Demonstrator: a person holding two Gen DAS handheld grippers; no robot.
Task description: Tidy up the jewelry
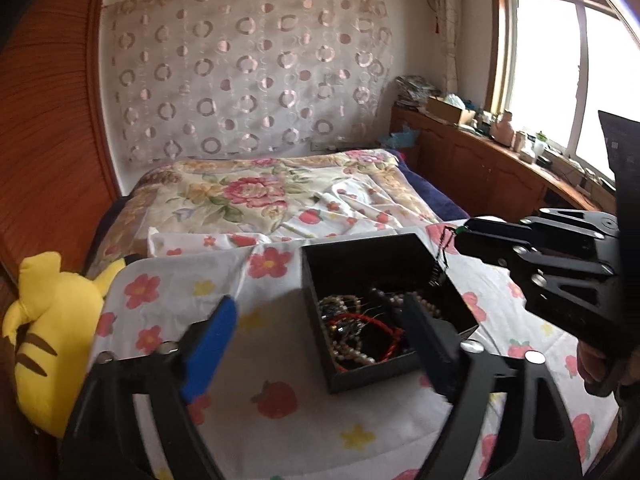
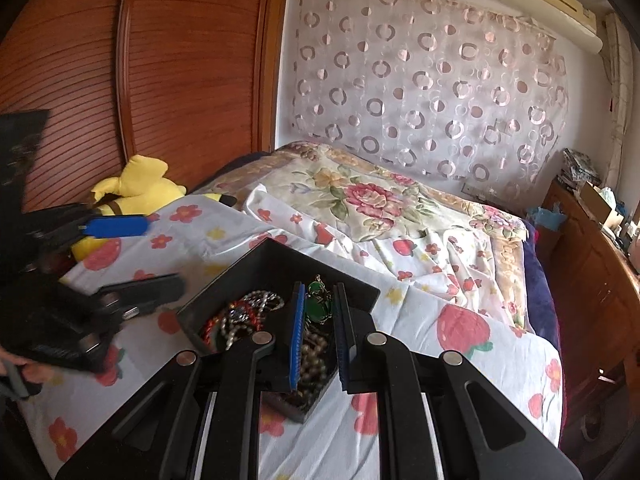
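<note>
A black open box (image 1: 320, 264) rests on the flowered sheet, holding a tangle of bead strands and a red cord bracelet (image 1: 360, 332). My left gripper (image 1: 320, 320) stands open in front of the box, one blue pad left of it and the other finger over its near right side, with nothing held. My right gripper (image 2: 319, 286) is shut on a green pendant necklace (image 2: 319, 308) above the box (image 2: 280, 256). In the left wrist view the right gripper (image 1: 460, 236) reaches in from the right, and the necklace's black cord (image 1: 440, 256) dangles from it. The left gripper (image 2: 160, 254) is open in the right wrist view.
A yellow plush toy (image 1: 52, 320) lies at the left edge of the bed, against the wooden headboard (image 2: 180, 80). A floral quilt (image 1: 248, 192) covers the far bed. A wooden cabinet (image 1: 480, 168) with clutter runs under the window at right.
</note>
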